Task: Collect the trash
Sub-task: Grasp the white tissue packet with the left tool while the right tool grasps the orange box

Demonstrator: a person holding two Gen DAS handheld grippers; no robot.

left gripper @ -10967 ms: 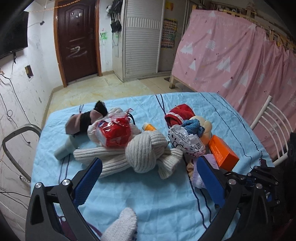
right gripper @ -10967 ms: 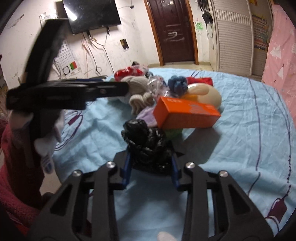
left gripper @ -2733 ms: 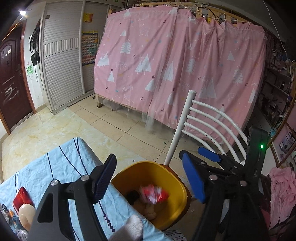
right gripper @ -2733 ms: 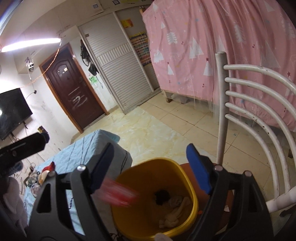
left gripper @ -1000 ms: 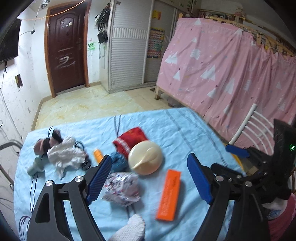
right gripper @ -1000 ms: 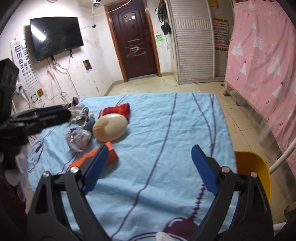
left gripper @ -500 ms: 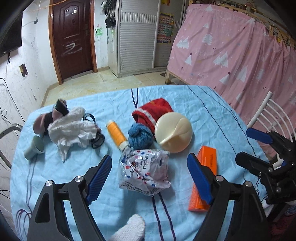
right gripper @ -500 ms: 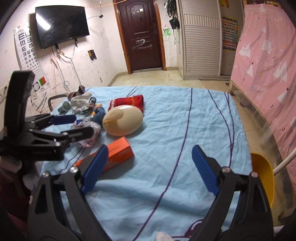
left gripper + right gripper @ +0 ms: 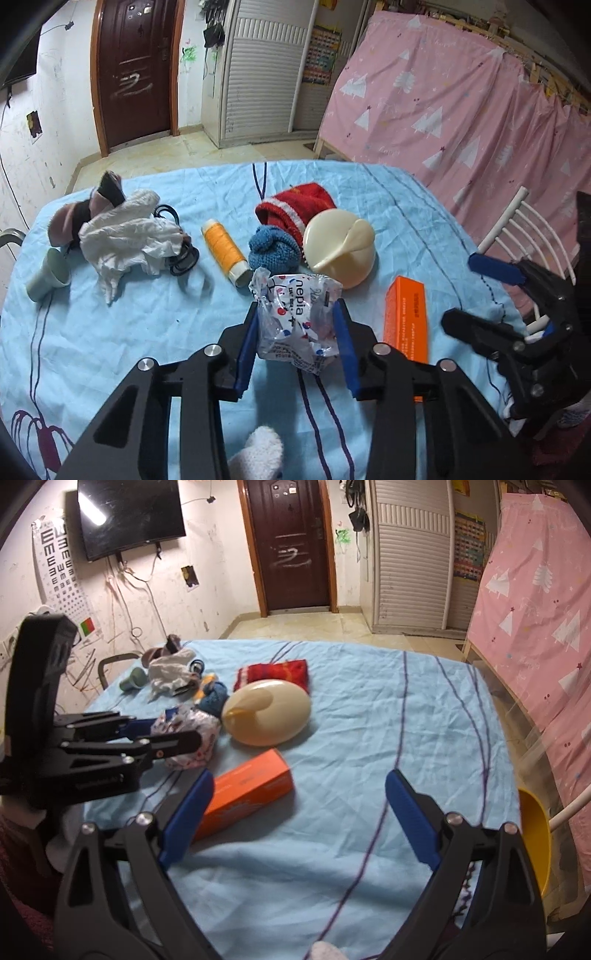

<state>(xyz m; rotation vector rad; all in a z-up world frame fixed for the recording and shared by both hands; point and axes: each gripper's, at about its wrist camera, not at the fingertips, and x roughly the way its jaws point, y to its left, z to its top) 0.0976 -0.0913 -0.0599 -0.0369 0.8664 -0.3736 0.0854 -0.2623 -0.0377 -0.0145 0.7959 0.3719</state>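
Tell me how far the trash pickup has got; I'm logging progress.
Midway, judging by now: the left gripper is shut on the crumpled nepia wrapper, not yet binned. The right gripper is open and empty. The white crumpled tissue still lies on the table; yellow bin waits.
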